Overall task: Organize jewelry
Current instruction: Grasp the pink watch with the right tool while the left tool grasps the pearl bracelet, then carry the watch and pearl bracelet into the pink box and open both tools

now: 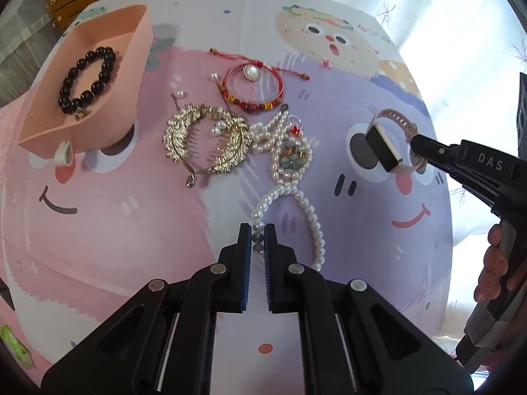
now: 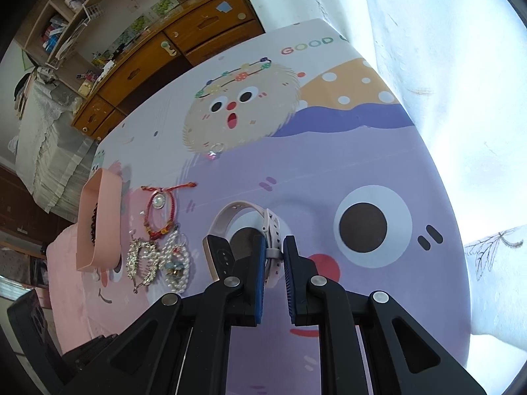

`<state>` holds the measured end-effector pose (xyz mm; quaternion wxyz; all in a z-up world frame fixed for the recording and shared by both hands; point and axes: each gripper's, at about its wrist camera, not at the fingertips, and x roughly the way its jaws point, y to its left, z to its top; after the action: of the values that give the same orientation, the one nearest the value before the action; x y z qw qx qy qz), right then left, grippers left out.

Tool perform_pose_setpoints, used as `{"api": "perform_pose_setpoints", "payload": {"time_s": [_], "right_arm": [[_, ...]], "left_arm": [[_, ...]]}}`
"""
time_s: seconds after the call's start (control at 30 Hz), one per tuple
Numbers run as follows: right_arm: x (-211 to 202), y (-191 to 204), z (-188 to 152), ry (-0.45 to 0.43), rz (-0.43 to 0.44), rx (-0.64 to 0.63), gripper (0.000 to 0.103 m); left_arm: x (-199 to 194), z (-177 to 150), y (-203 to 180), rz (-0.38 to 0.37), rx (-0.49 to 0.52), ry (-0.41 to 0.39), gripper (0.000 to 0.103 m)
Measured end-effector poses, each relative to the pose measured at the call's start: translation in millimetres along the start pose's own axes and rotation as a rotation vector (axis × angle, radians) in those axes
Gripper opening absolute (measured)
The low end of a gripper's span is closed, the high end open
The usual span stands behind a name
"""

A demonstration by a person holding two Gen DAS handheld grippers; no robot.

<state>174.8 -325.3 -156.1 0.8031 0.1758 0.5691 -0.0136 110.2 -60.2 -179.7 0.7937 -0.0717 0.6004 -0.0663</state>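
My left claw [image 1: 258, 230] is clamped on one end of the pearl strand [image 1: 298, 194], a dark bead caught between its blue pads; the strand trails away across the counter [image 1: 131, 230] into the tangled pile of pearls. My right claw [image 2: 274, 253] is closed on the pink strap of the watch [image 2: 227, 256], and in the left view the watch [image 1: 383, 146] sits at that claw's tip, over a cartoon eye printed on the counter's cover. I can see fingers [image 1: 494, 263] of the hand wrapped round the right handle. On the far left stands the pink tray [image 1: 138, 65], with the black bead bracelet [image 1: 87, 80] lying inside it. A small white piece [image 1: 64, 154] lies just in front of the tray. Between the tray and the watch lie the gold comb [image 1: 206, 141], the red bangle [image 1: 253, 89] with its cord and round pearl charm, and the pearl pile with a greenish flower ornament on it. A small ring [image 2: 217, 147] with a pink stone lies apart, further back on the cover.
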Motion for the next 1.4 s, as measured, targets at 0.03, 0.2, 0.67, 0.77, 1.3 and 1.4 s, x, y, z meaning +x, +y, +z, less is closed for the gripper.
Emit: {"api": "perform_pose_setpoints", "payload": {"time_s": [0.03,0.2,0.67,0.77,1.3,1.4], "right_arm": [[-4,5,-1,-0.004,0.004,-0.008,0.011],[-22,37,-8,-0.042,0.003,-0.068,0.011],[-78,165,-30,-0.149,0.037,-0.225,0.011],[-86,192,-36,-0.165,0.052,-0.250,0.011],[-89,305,-64,-0.209,0.127,-0.314,0.011],[-83,319,-66,-0.215,0.130,-0.313,0.011]], "left_arm": [[-5,1,1,-0.010,0.002,-0.009,0.005],[-35,8,13,-0.062,0.015,-0.066,0.005],[-131,38,65,-0.141,0.067,-0.186,0.005],[-152,44,75,-0.153,0.091,-0.214,0.005],[-191,83,140,-0.092,0.197,-0.317,0.005],[-190,98,155,-0.088,0.205,-0.329,0.005]]}}
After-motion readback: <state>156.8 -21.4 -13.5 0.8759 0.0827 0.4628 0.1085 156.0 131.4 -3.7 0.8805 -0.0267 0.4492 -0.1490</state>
